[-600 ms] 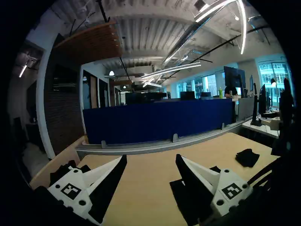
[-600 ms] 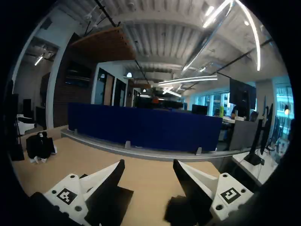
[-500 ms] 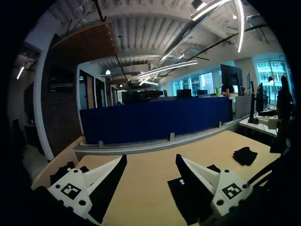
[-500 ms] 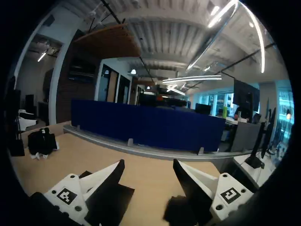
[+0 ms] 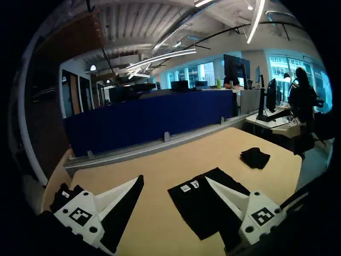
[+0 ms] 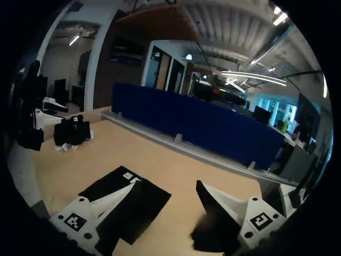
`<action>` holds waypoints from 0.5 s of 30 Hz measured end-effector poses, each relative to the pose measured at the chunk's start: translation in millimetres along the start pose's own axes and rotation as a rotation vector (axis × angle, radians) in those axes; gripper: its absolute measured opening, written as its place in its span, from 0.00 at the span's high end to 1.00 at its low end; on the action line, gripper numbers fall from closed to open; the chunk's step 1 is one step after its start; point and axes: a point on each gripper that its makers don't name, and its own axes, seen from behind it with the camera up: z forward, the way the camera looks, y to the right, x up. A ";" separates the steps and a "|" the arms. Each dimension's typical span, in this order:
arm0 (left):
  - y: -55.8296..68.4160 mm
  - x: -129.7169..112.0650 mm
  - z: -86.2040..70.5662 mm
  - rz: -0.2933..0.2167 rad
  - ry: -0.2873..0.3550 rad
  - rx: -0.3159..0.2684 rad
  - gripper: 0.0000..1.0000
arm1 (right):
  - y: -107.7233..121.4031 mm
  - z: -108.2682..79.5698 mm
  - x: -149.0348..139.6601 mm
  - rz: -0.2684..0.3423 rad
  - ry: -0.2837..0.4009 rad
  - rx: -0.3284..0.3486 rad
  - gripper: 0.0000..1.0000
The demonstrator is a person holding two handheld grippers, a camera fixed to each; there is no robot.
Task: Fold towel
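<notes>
Two grippers: left gripper (image 5: 172, 181) and right gripper (image 6: 168, 185) both had jaws spread wide, nothing between them.
Left gripper view, towel: black towel (image 5: 198, 209) lay flat on the wooden table (image 5: 170, 158), near right, running under the right finger. Could not tell whether the finger touched it.
Left gripper view, handling: judged soft, light and limp. It would sag when lifted and could slide on the smooth top. Best hold looked like a pinch at a corner or edge, one per gripper.
Left gripper view, other items: crumpled black cloth (image 5: 255, 157) was far right, well apart from the towel. A dark item (image 5: 64, 195) sat at the near left.
Left gripper view, hidden: the finger covered the towel's near right part, and the dark item was cut off behind the left finger.
Right gripper view, towel: near left, partly under the left finger, with white tags (image 6: 127, 175) near its far corner.
Right gripper view, other items: black bundle (image 6: 71, 132) was far left on the table, and a blue partition (image 6: 204, 128) ran along the far edge.
Right gripper view, unclear: dark blur (image 6: 204, 234) under the right finger, could not identify it.
</notes>
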 end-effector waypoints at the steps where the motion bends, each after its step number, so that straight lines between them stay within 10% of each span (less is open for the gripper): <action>1: 3.5 -2.2 0.1 0.004 -0.012 -0.017 0.04 | -2.6 0.2 -1.8 -0.009 -0.012 0.013 0.00; 15: 33.2 -45.3 13.4 0.047 -0.133 -0.164 0.04 | -28.4 11.7 -37.8 -0.036 -0.125 0.129 0.00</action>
